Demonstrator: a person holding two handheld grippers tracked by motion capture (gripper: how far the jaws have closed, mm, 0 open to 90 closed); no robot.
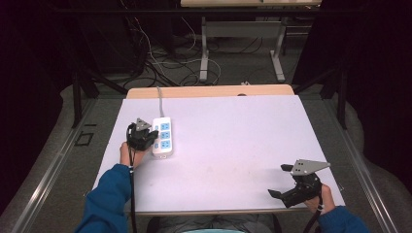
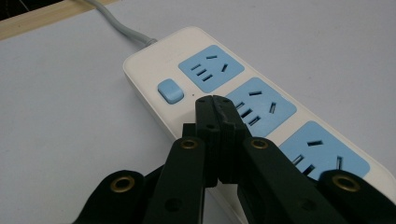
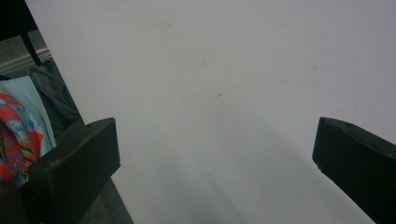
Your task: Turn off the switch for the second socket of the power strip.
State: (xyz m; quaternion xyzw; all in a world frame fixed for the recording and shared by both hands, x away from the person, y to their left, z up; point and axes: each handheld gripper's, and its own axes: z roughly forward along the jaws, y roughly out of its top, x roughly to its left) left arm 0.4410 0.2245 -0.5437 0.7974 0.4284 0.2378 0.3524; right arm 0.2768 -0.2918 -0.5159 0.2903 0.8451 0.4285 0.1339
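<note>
A white power strip (image 1: 163,137) with three blue sockets and a grey cable lies on the left part of the white table (image 1: 228,145). My left gripper (image 1: 154,138) sits at its left side, shut with nothing between the jaws. In the left gripper view the closed tips (image 2: 214,99) hover over the strip (image 2: 154,70), close to the blue switch (image 2: 170,91) and the middle socket (image 2: 261,105). My right gripper (image 1: 278,180) rests near the table's front right edge, open, with bare table between its fingers (image 3: 74,163).
The strip's grey cable (image 1: 159,99) runs off over the wooden far edge (image 1: 209,91). Beyond the table stand another desk's legs (image 1: 204,53) and a tangle of floor cables (image 1: 165,63). The person's blue sleeves (image 1: 109,199) enter from the bottom.
</note>
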